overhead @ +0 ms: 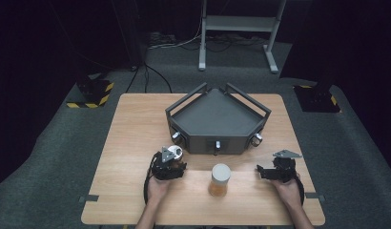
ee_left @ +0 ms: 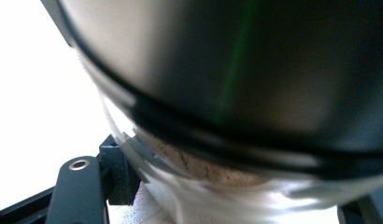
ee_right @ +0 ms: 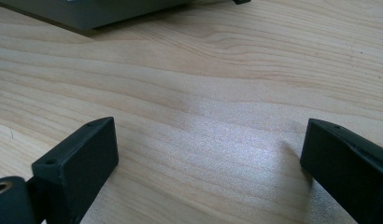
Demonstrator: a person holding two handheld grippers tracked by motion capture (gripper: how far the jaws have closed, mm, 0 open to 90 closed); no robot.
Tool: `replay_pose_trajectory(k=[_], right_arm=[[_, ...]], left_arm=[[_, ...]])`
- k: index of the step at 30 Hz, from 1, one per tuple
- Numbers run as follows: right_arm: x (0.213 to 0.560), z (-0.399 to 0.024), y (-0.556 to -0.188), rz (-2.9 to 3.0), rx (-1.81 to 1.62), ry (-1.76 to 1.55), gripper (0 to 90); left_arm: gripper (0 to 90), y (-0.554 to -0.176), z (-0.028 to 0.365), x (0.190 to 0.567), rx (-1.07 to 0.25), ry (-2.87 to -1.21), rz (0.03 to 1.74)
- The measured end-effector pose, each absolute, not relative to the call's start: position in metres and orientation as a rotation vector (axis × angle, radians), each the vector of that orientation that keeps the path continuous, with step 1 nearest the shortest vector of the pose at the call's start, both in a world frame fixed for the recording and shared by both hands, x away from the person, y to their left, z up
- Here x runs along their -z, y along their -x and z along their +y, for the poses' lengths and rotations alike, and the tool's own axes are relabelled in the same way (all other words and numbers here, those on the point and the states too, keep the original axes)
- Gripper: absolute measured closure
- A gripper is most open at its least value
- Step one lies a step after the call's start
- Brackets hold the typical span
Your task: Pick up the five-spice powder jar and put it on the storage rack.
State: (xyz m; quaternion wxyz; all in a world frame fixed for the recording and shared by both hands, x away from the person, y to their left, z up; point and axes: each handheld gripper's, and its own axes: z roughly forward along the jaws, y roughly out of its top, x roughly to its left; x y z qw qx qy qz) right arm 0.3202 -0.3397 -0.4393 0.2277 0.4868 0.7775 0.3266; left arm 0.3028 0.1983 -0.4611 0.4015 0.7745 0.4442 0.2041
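On the wooden desk [overhead: 136,138], which stands on grey carpet, the biggest thing is a dark grey five-sided tray [overhead: 217,117] with raised rails along its edges and small knobs on its front faces. It sits toward the far middle of the desktop, and its front wall faces the person.

Near the front edge, between the two hands, a jar [overhead: 220,180] with a pale lid and amber-brown contents stands upright. It is apart from both claws and just in front of the tray's front wall.

To the jar's left, the left claw [overhead: 170,157] is held by the person's left hand near the tray's front left corner. A second jar [ee_left: 217,168] is clamped between its jaws: in the left gripper view a dark lid, a clear threaded glass neck and a tan powdery filling sit right against the lens, blurred by nearness. The jaws are drawn in narrow on this jar, pressing its sides.

To the standing jar's right, the right claw [overhead: 262,171] lies low over the desk in the person's right hand, pointing left toward that jar. In the right gripper view its two black jaws stand wide apart, with bare wood grain between them and a corner of the tray at the top.
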Motion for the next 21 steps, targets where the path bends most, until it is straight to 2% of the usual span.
replay_pose_trajectory(k=[21], right_arm=[[0.4393,-0.3397,-0.3202,2.141,-0.900,-1.341,4.0]], left_arm=[[31.3,-0.3000,0.1934,0.4598,-0.542,-1.965,1.130]])
